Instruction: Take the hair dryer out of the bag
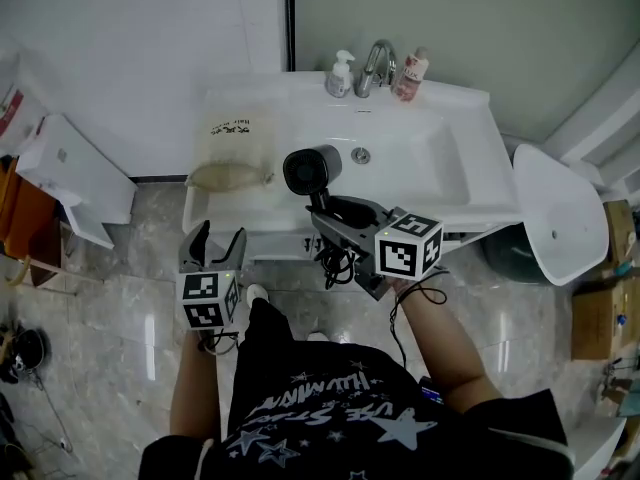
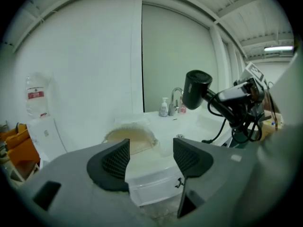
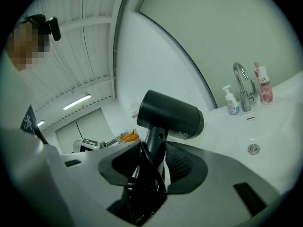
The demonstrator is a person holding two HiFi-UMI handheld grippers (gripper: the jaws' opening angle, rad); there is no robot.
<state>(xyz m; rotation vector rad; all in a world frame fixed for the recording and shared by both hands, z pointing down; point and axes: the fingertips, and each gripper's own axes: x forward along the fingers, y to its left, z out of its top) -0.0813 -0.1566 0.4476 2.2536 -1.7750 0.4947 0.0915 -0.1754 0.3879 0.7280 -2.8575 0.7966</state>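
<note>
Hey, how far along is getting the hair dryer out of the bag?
Done: the hair dryer is clear of the bag, which lies slack on the counter. In hand: the right hand-held gripper clamps the dryer's handle, cord bunched at its jaws; the left hand-held gripper is open and empty. Left: probably only setting the dryer down.

Bright, even ceiling light; gripper views bend heavily toward dark corners.

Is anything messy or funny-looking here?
A little messy: the cord of the dryer dangles in a tangle under the right hand-held gripper, and the bag lies slumped on the counter. Nothing looks spilled or broken.
</note>
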